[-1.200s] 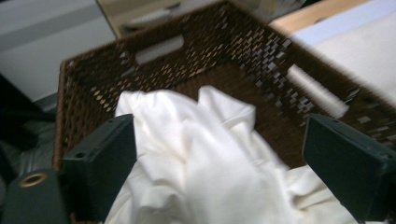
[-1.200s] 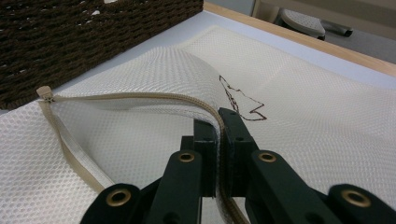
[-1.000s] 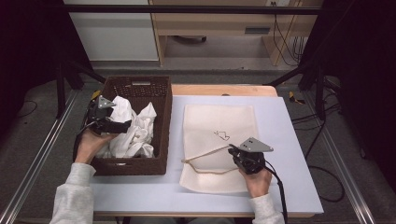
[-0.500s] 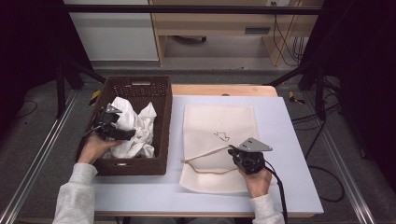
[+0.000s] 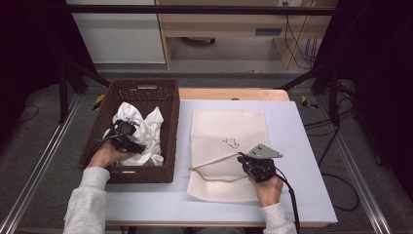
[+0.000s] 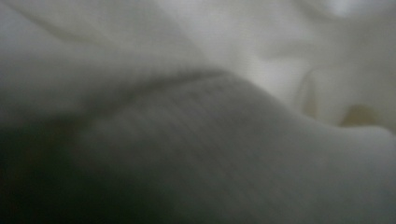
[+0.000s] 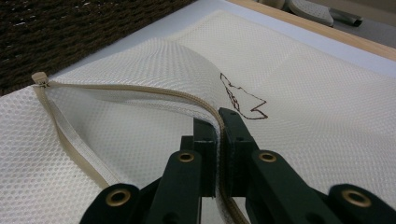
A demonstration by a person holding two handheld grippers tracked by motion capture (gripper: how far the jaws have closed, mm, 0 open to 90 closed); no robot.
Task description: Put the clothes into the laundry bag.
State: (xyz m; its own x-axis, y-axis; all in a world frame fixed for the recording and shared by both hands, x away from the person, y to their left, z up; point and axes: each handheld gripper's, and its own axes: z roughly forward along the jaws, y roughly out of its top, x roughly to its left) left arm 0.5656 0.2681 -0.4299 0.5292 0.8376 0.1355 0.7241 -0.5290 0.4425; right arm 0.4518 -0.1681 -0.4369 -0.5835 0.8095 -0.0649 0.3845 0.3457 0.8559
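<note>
Mesh laundry bag (image 5: 229,146) is pinched at its zipper edge (lifted) by the right gripper (image 5: 242,159); the left gripper (image 5: 127,141), jaws just closing and their spread untellable, is sunk in white cloth (image 5: 146,131).

Lab (metal rig frame (image 5: 44,165), trailing floor cables (image 5: 336,141))

Pale lavender table top (image 5: 302,146) with wooden far edge (image 5: 234,93), grey floor (image 5: 29,146) around, white cabinet (image 5: 117,34), wooden bench (image 5: 229,24) behind, cables (image 5: 297,29) by bench, dark edges
</note>
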